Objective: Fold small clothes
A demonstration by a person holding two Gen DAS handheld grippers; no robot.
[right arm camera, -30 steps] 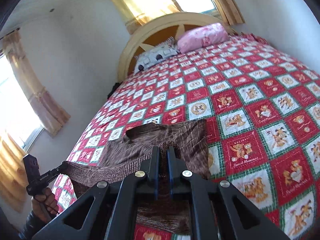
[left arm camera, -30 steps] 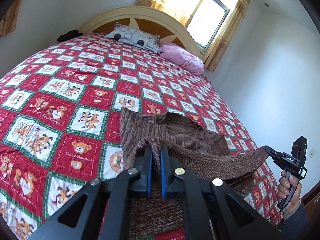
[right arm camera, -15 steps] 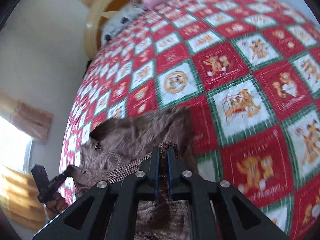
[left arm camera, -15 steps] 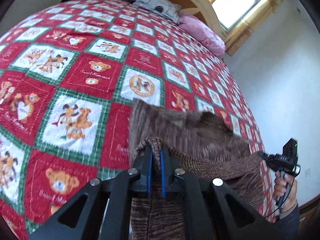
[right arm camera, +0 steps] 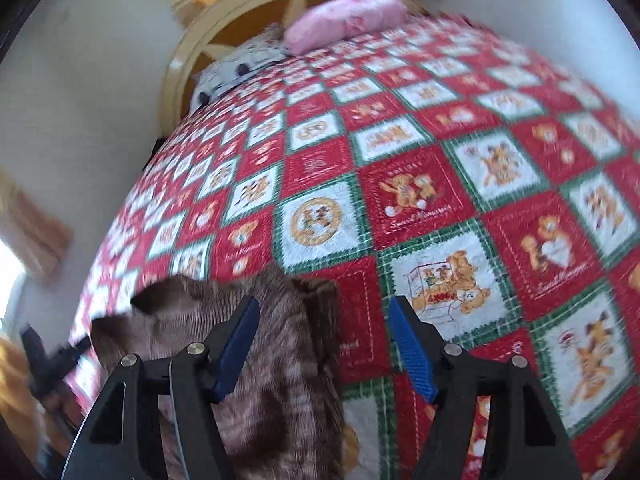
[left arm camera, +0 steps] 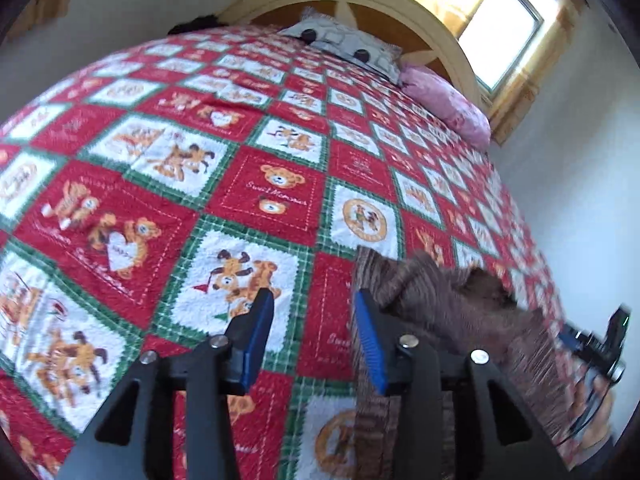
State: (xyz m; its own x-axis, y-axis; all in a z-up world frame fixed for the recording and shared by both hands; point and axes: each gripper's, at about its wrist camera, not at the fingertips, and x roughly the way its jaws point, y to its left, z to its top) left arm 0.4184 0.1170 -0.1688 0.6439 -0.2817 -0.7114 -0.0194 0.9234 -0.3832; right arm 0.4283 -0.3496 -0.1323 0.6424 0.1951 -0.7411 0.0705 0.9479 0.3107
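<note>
On the quilt under my claws, one red bear patch reads "Sweet Memories" in stitched script.

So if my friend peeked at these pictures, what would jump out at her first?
Probably the bright red, green and white teddy bear quilt that covers the whole bed. Next, the brown knitted sweater lying on the quilt near its front edge, with both pairs of blue-tipped tongs open, the left tongs just beside it and the right tongs over its edge. At the far end, a pink pillow rests by the rounded headboard.
</note>
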